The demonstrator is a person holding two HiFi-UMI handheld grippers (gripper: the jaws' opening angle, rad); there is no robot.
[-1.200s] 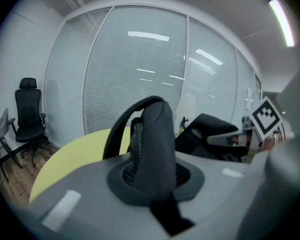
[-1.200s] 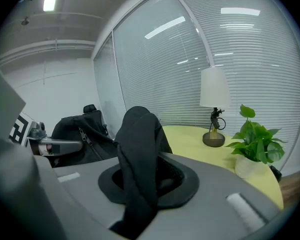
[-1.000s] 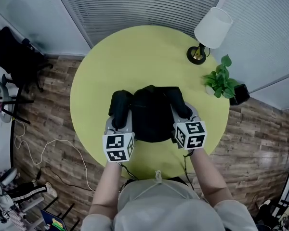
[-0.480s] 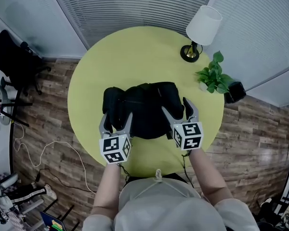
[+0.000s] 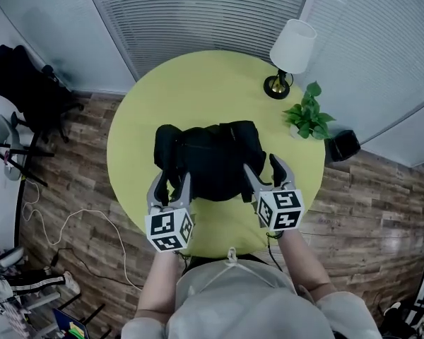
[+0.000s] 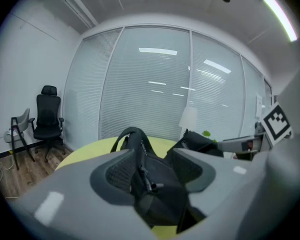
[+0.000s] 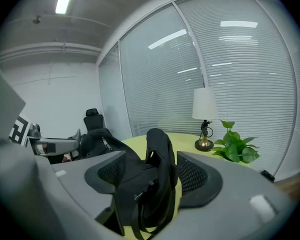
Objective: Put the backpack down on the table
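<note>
The black backpack (image 5: 208,159) is lying flat on the round yellow-green bench (image 5: 198,90), sitting a little nearer than its middle and spreading from left to right, with one bulky part bulging at its left end. The left hand-held gripper (image 5: 169,182) is hovering at the near left edge of the backpack with its jaws standing wide apart; in the left gripper view a dark strap (image 6: 137,149) is rising up between the two pads (image 6: 115,171), and the jaws are not closing on it. The right hand-held gripper (image 5: 263,167) is hanging at the near right edge of the backpack, its jaws likewise spread wide; in the right gripper view a padded shoulder strap (image 7: 160,154) is arching up in the gap between the pads, lying closer to the right pad, though whether it is touching that pad is not showing clearly. At the far right of the bench a lamp (image 5: 291,48) with a white shade is standing, and a leafy plant (image 5: 307,119) is sitting just beside it at the right rim. On the wooden floor (image 5: 78,154) at the far left an office chair (image 5: 28,83) is standing, well apart from the bench, and a pale cable (image 5: 71,221) is trailing across the floor at the near left
</note>
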